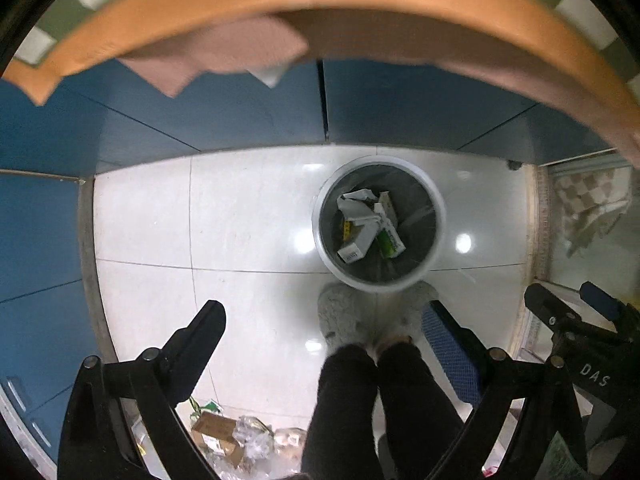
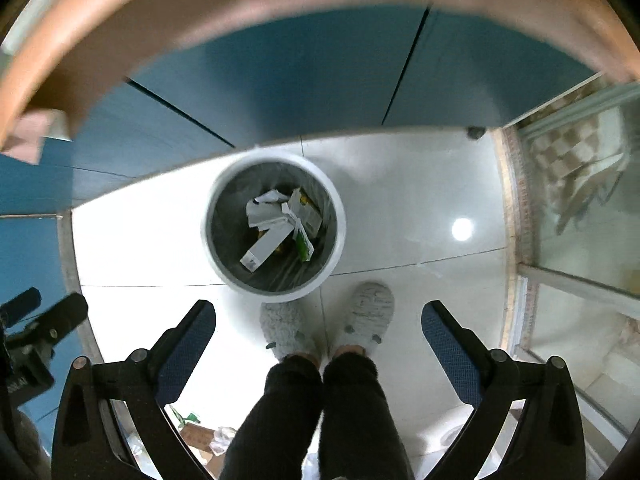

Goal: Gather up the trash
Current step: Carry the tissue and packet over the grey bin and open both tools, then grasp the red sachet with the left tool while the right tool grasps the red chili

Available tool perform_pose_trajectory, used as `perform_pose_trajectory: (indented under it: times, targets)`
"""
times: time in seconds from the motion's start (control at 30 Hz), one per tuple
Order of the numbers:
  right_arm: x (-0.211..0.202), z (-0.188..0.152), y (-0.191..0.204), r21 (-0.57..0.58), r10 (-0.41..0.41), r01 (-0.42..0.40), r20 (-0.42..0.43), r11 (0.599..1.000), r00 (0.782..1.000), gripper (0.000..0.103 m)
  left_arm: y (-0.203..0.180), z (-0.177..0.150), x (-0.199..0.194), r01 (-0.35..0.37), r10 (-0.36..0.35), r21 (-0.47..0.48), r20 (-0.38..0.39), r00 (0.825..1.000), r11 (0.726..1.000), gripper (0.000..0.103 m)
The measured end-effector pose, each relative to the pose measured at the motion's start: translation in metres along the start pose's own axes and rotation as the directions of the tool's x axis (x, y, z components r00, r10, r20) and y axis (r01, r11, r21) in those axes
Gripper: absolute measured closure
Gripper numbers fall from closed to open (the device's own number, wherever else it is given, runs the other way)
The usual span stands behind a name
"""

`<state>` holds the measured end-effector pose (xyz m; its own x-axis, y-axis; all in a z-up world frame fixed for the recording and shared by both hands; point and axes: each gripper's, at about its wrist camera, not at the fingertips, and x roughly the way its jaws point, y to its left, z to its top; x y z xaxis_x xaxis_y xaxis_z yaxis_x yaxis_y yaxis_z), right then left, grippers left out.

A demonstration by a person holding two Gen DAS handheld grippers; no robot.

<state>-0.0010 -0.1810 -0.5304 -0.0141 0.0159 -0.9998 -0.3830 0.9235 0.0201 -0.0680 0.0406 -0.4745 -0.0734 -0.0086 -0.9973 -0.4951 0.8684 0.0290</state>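
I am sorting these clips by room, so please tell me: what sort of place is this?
Probably a home kitchen: blue cabinet doors under a curved wooden counter edge, glossy white floor tiles, and a person in fluffy slippers beside a trash bin.

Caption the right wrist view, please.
Open right gripper above a white trash bin holding cartons, slippered feet below.

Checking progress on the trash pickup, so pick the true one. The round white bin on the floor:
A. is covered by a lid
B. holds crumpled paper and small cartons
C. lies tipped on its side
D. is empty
B: the white bin stands upright and uncovered, with crumpled paper and a long white carton visible inside its dark liner.
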Motion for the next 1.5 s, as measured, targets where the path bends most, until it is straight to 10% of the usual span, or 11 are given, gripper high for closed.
perform_pose_trajectory:
  times: [0.47, 0.87, 1.0, 1.2, 1.33, 1.5]
  targets:
    - [-0.245, -0.042, 0.007, 0.019, 0.034, -0.037, 0.162, 0.999, 0.986, 0.000, 0.001, -0.036, -0.185, 0.057, -0.062, 0.035, 0.167, 0.984, 0.998, 0.003]
    - [-0.355, -0.037, 0.011, 0.055, 0.182, -0.206, 0.284, 0.977, 0.941, 0.000, 0.016, -0.013, -0.304, -0.042, 0.037, 0.002, 0.422, 0.906, 0.999, 0.003]
    - [-0.382, 0.015, -0.014, 0.084, 0.187, -0.230, 0.355, 0.970, 0.916, 0.000, 0.009, 0.036, -0.338, -0.021, 0.035, -0.033, 0.513, 0.858, 0.999, 0.000]
    - [-0.408, 0.127, -0.065, 0.105, 0.172, -0.235, 0.413, 0.966, 0.894, 0.000, -0.029, 0.125, -0.367, -0.051, 0.074, -0.057, 0.549, 0.832, 0.997, 0.000]
    - [-0.406, 0.232, -0.098, 0.083, 0.183, -0.243, 0.441, 0.967, 0.879, 0.004, -0.066, 0.201, -0.361, -0.070, 0.103, -0.084, 0.502, 0.859, 0.994, 0.000]
    - [-0.375, 0.397, -0.114, -0.005, 0.197, -0.211, 0.384, 0.977, 0.902, 0.053, -0.117, 0.304, -0.335, -0.092, 0.116, -0.077, 0.424, 0.898, 0.993, 0.000]
